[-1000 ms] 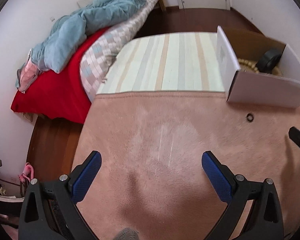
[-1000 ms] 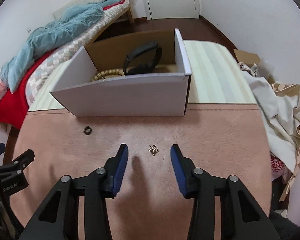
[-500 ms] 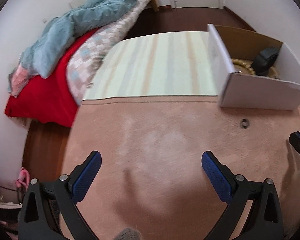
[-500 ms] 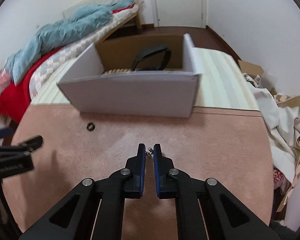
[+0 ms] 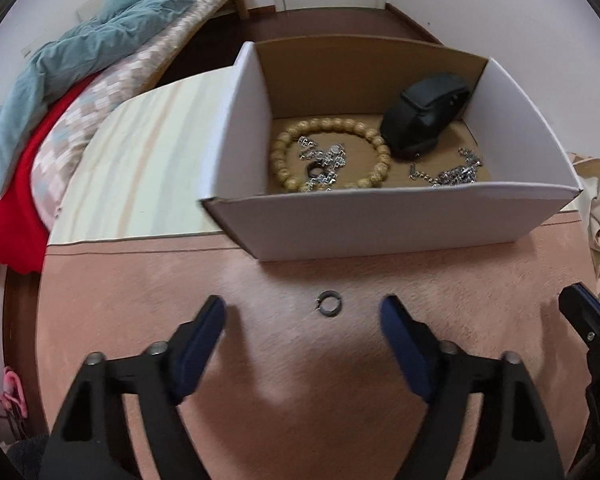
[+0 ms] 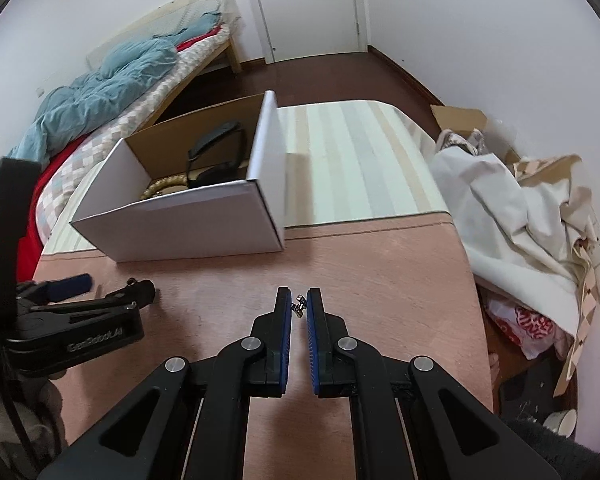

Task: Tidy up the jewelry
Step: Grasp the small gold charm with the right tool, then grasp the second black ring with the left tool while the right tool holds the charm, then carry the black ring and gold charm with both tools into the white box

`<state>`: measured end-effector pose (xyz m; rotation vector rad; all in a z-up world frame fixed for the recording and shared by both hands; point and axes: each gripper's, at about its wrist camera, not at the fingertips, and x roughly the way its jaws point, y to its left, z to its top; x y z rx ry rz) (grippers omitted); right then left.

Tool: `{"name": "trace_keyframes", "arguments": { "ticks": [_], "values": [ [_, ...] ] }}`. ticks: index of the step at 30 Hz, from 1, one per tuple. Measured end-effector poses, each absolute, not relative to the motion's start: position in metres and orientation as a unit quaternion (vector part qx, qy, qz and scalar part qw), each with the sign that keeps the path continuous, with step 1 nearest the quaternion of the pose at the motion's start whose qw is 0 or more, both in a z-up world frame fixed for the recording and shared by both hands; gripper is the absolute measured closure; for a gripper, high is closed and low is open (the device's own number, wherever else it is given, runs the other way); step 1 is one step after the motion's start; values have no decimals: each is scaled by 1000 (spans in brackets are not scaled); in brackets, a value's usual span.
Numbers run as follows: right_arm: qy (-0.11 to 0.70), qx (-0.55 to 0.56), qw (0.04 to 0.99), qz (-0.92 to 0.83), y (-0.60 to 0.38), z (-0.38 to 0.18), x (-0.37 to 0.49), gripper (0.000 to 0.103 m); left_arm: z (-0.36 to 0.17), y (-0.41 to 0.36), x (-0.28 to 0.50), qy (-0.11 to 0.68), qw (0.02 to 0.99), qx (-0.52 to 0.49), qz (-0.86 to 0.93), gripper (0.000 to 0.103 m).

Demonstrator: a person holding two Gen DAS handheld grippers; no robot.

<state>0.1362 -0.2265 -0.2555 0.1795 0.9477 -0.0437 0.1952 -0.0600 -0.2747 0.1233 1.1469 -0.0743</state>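
A small dark ring (image 5: 329, 304) lies on the pink cloth between the tips of my open left gripper (image 5: 302, 312). Just beyond it stands a white cardboard box (image 5: 380, 224) holding a wooden bead bracelet (image 5: 284, 148), silver chains (image 5: 456, 174) and a black watch (image 5: 424, 116). My right gripper (image 6: 299, 306) is shut on a small silver earring (image 6: 299, 305), held just above the cloth to the right of the box (image 6: 188, 224). The left gripper also shows at the left of the right wrist view (image 6: 108, 294).
The pink cloth (image 6: 380, 280) covers the near part of a table with a striped cover (image 6: 352, 160). A bed with blue and red bedding (image 5: 60, 80) is at the left. Crumpled white cloth and cardboard (image 6: 500, 208) lie at the right.
My left gripper has swung right toward the box and now straddles the dark ring. My right gripper closed on the silver earring and has lifted and shifted right with it.
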Motion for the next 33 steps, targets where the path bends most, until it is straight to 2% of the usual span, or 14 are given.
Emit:
{"name": "trace_keyframes", "arguments": {
  "ticks": [2,4,6,7,20,33],
  "values": [
    [456,90,885,-24,-231,-256,137,95,-273,-62,197,540,839,54,-41,43],
    [454,92,886,-26,-233,-256,137,95,-271,-66,197,536,841,47,-56,73],
    [452,92,887,-27,-233,-255,138,95,-270,-70,196,536,841,48,-66,92],
    [451,92,888,-27,-233,-254,138,95,-269,-72,195,536,840,50,-69,95],
    [421,104,901,-20,-228,-223,132,95,-251,-65,173,528,845,31,-76,95],
    [385,115,916,12,-218,-169,144,98,-168,-50,182,478,872,-2,-108,95]
  ]
}}
